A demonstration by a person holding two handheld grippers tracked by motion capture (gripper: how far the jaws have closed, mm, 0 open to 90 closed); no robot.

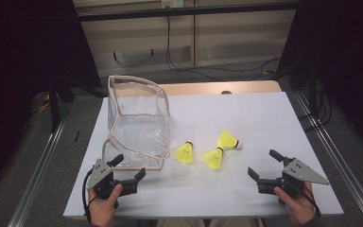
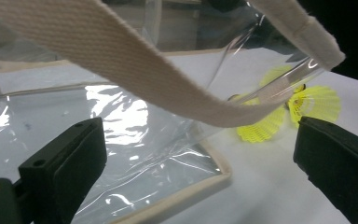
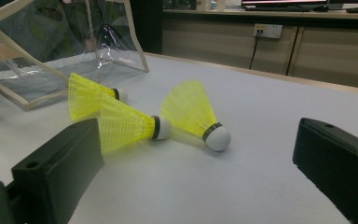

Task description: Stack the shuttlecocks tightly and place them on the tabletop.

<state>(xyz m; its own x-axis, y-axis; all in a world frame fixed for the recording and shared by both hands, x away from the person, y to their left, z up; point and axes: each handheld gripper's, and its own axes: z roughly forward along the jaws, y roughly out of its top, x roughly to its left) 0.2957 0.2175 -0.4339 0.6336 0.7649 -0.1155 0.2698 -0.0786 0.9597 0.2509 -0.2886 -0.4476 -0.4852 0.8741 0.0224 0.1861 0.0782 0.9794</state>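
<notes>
Resting low at the near edge of the white table (image 1: 264, 113), the left gripper (image 1: 128, 171) and the right gripper (image 1: 262, 165) each sit in a hand with jaws spread wide and nothing between them. The left gripper lies just in front of the clear bag (image 1: 137, 123), its jaws aimed at the bag's near corner; in the left gripper view a cream webbing strap (image 2: 121, 65) arches above the jaws. The right gripper is to the right of the bag, well apart from it, pointing toward the shuttlecocks.

Three yellow shuttlecocks lie just right of the bag. The nearest shuttlecock (image 1: 214, 158) has a ribbed neon skirt, a dark band and a white cork tip. The left shuttlecock (image 1: 184, 152) lies closest to the bag's flattened front panel, near it but not touching as far as can be seen. The far shuttlecock (image 1: 228, 140) lies on its side, cork pointing right.

The bag is transparent plastic, edged in cream tape, standing open and crumpled, with glare on its film.

The table's white cover ends short of a wooden far edge (image 1: 217, 88). Beyond are pale cabinet panels (image 1: 236, 33), black cables (image 1: 208, 68) on grey floor, and dark curtains on both sides. A wall socket (image 3: 268, 31) shows in the right gripper view. No writing is legible.
</notes>
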